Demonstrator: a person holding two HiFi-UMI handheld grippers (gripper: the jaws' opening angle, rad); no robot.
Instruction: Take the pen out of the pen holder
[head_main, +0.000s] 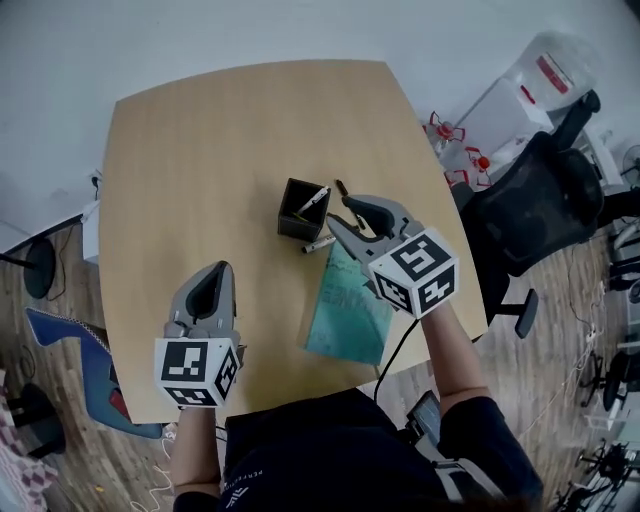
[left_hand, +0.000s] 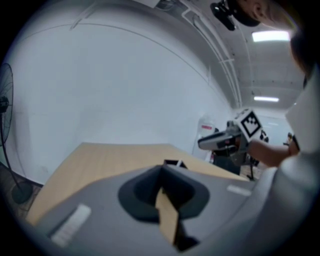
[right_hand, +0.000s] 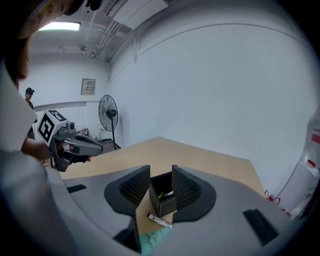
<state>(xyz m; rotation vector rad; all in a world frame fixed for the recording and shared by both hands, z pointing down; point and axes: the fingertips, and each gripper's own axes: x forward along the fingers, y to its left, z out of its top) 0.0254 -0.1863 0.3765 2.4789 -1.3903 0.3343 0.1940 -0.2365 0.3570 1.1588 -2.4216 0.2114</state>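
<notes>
A black square pen holder (head_main: 301, 210) stands near the middle of the wooden table (head_main: 200, 150), with a white pen (head_main: 313, 200) leaning in it. Another pen (head_main: 318, 243) lies on the table just in front of the holder. My right gripper (head_main: 338, 212) is open right beside the holder, nothing between its jaws. In the right gripper view the holder (right_hand: 163, 200) and the loose pen (right_hand: 159, 220) show through the gap of the gripper (right_hand: 160, 170). My left gripper (head_main: 222, 268) hovers over the table's near left, apart from the holder, jaws together and empty.
A teal notebook (head_main: 350, 300) lies under the right gripper near the table's front edge. A black office chair (head_main: 540, 200) stands off the table's right side, a blue seat (head_main: 80, 360) at the lower left. A standing fan (right_hand: 107, 114) is by the far wall.
</notes>
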